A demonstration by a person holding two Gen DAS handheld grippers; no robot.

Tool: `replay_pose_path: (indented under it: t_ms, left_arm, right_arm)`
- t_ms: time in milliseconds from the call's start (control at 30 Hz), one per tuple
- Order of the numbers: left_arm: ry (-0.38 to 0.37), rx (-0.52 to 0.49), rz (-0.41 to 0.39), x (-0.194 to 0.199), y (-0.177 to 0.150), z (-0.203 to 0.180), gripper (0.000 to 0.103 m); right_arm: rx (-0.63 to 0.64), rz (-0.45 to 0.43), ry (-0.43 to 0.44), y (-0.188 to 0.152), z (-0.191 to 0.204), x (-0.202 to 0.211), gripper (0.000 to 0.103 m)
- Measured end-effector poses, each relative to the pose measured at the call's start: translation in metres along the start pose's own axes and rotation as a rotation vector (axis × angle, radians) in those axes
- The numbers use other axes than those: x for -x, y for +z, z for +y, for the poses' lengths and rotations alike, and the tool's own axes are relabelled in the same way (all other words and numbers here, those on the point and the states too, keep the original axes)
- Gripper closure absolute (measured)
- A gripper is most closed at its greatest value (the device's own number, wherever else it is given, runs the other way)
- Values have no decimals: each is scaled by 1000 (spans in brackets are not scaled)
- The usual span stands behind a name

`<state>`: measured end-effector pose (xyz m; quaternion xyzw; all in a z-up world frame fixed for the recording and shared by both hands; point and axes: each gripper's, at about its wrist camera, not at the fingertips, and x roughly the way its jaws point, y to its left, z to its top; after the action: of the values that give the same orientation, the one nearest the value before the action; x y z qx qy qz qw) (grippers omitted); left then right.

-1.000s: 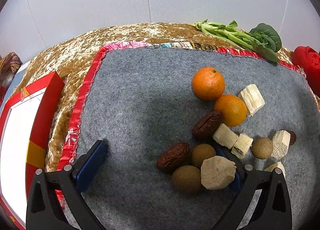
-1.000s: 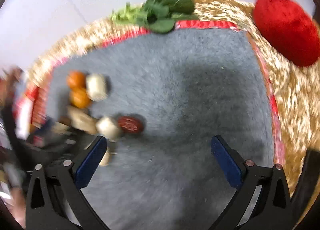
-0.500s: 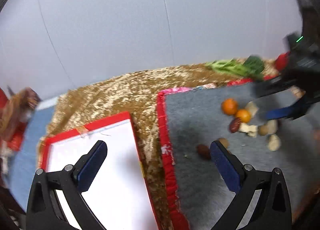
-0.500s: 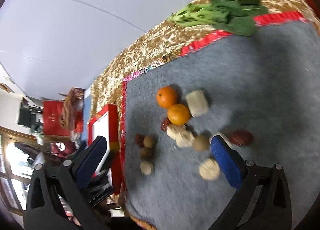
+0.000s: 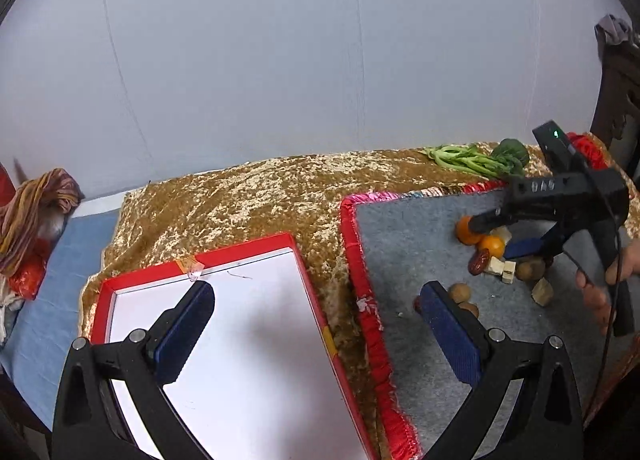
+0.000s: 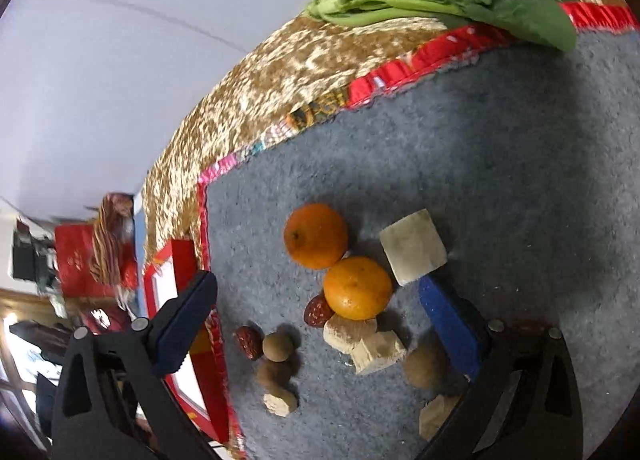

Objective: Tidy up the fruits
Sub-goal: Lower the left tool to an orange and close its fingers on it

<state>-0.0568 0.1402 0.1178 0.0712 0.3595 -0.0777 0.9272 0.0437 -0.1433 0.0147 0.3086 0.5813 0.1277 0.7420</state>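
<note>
Orange fruit (image 6: 357,287) lay between the right gripper's (image 6: 320,300) wide, just narrowing jaws, so closing gently around its middle seemed wise; the left gripper (image 5: 316,320) was open, empty.

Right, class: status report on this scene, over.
Left gripper open above red box. Right gripper open, closing over oranges. Fruit on grey mat. Nothing blocking.
</note>
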Motion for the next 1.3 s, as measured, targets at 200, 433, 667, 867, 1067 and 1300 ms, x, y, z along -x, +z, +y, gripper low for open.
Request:
replay_pose_path:
  t_ms: [200, 433, 667, 867, 1067, 1300]
  left_arm:
    - [-32, -10, -13, 3, -1, -6, 0]
    - [-45, -32, 1, -4, 0, -20, 0]
    - [-43, -30, 14, -9, 2, -26, 0]
    - [-56, 5, 21, -12, 4, -26, 0]
    - [-46, -13, 19, -12, 2, -29, 0]
    - [-107, -12, 12, -32, 12, -45, 1]
  right_arm:
    - [-7, -12, -56, 2, -2, -7, 25]
    - [-4, -21, -93, 0, -12, -1, 51]
    - [-32, -34, -54, 5, -23, 16, 58]
    - [-1, -6, -43, 7, -17, 22, 58]
    - [39, 33, -120, 0, 3, -8, 52]
    - [15, 4, -70, -5, -18, 8, 70]
